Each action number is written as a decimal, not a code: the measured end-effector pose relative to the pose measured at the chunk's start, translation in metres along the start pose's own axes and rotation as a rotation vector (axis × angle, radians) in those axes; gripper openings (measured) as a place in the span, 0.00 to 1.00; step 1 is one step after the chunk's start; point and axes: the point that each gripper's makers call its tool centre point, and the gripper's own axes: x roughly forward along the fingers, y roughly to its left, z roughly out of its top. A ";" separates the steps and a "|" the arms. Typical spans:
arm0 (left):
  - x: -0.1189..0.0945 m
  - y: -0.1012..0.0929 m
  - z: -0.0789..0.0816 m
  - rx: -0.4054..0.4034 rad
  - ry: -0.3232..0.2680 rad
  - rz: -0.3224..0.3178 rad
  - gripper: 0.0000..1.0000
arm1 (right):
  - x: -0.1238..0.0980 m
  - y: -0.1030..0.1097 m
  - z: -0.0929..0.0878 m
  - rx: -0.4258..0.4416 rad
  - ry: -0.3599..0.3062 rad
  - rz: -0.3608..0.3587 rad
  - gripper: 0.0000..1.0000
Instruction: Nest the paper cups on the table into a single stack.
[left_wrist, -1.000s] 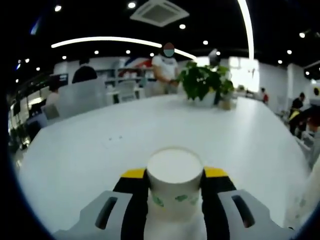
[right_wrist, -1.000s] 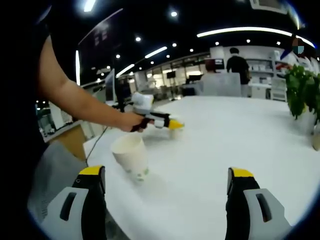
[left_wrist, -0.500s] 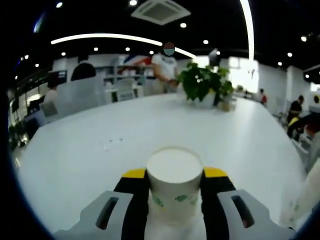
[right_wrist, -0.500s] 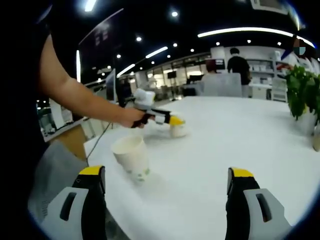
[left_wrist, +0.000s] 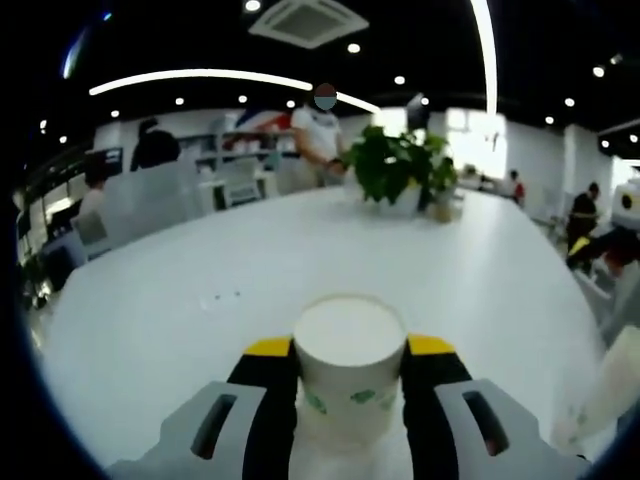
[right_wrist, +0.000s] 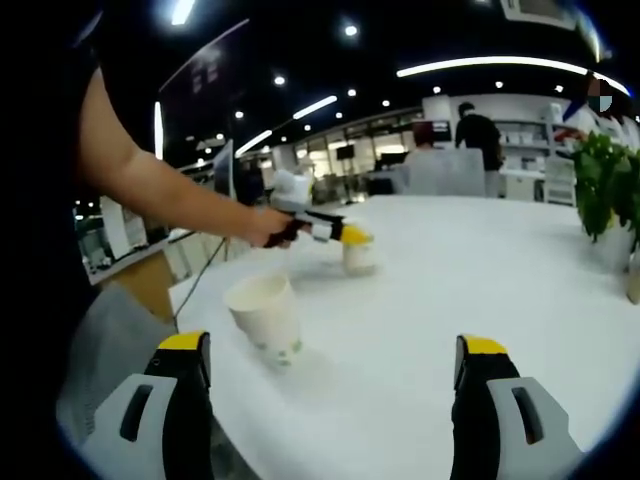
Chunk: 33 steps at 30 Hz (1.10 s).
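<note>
A white paper cup with green leaf prints stands upside down between my left gripper's yellow-tipped jaws, which are shut on its sides. In the right gripper view that same left gripper holds the cup over the white table, at the end of a person's arm. A second paper cup, mouth up, stands on the table near its left edge; it also shows at the right rim as the second cup. My right gripper is open, jaws wide apart, with nothing between them.
A potted green plant stands at the far side of the table, also seen as the plant. The table's left edge runs close to the standing cup. People stand and sit beyond the table.
In the right gripper view the left gripper has carried its cup a little to the right and upward. The standing cup and my right gripper have stayed put.
</note>
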 end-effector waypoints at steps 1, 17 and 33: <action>0.000 0.002 0.001 0.002 0.005 0.003 0.39 | 0.000 0.000 0.000 0.000 -0.001 0.000 1.00; -0.011 0.006 0.047 0.038 -0.013 0.003 0.40 | -0.001 0.004 0.006 -0.012 -0.014 0.003 1.00; -0.023 0.007 0.096 0.016 -0.020 -0.001 0.40 | -0.006 0.006 0.009 -0.025 -0.019 0.000 1.00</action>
